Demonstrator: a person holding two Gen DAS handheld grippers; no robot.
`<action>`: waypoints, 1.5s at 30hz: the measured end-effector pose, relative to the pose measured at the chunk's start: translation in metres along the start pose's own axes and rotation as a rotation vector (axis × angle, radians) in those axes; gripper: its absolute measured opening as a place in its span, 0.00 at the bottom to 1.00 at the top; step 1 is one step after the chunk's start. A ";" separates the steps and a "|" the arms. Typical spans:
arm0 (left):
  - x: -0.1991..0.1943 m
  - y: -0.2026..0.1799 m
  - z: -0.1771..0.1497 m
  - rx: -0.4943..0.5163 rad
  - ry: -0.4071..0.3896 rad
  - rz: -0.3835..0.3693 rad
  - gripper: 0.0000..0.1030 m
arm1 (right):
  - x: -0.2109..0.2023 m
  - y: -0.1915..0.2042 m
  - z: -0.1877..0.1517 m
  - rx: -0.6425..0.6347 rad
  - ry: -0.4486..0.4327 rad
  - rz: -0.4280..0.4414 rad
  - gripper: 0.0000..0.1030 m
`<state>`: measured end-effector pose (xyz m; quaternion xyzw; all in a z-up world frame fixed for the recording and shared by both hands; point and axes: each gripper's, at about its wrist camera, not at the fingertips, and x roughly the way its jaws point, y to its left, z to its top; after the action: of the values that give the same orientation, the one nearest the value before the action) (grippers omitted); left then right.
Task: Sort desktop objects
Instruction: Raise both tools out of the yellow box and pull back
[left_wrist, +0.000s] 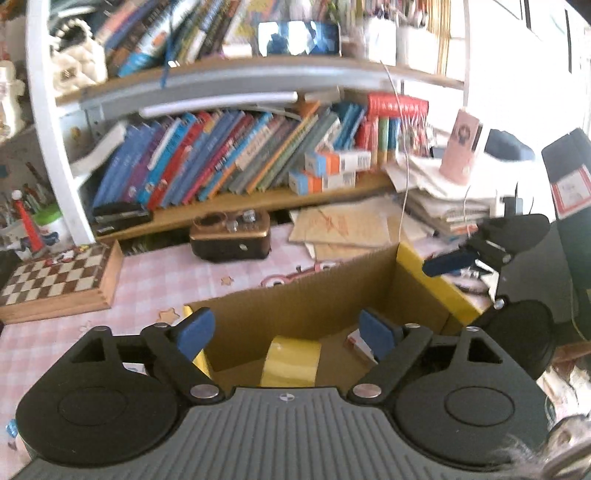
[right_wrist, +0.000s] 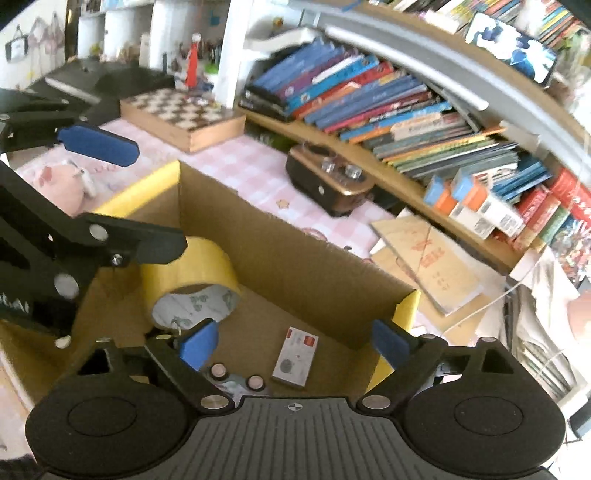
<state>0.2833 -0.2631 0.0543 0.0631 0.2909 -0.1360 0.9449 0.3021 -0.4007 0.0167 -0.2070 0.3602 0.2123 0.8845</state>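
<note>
An open cardboard box (left_wrist: 295, 306) with yellow-taped edges stands on the pink checked desk. In it lie a roll of yellow tape (left_wrist: 291, 363), a small white and red card (left_wrist: 356, 345) and, in the right wrist view, two small round pieces (right_wrist: 255, 382). My left gripper (left_wrist: 286, 332) hangs open above the box with nothing between its blue pads; the tape roll lies below the gap. My right gripper (right_wrist: 294, 343) is open too, empty, above the card (right_wrist: 295, 358) and beside the tape roll (right_wrist: 207, 258). The left gripper's blue pad (right_wrist: 98, 144) shows at the left over the box (right_wrist: 280, 258).
A wooden chessboard (left_wrist: 55, 282) lies at the back left of the desk. A brown and gold case (left_wrist: 229, 236) sits by the lower bookshelf (left_wrist: 258, 195). Brown envelopes (left_wrist: 343, 225) and stacked papers (left_wrist: 443, 199) with a pink cylinder (left_wrist: 460, 147) crowd the right. A pink plush toy (right_wrist: 62, 184) lies left of the box.
</note>
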 end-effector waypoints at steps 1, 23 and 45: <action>-0.007 0.000 -0.001 -0.006 -0.019 0.005 0.88 | -0.005 0.000 -0.002 0.011 -0.009 0.002 0.92; -0.127 0.010 -0.060 -0.148 -0.184 0.114 1.00 | -0.125 0.036 -0.066 0.389 -0.303 -0.125 0.97; -0.192 0.070 -0.162 -0.142 -0.056 0.082 1.00 | -0.143 0.177 -0.113 0.544 -0.128 -0.270 0.98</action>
<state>0.0653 -0.1217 0.0327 0.0041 0.2705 -0.0782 0.9595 0.0546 -0.3460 0.0084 0.0053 0.3164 0.0011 0.9486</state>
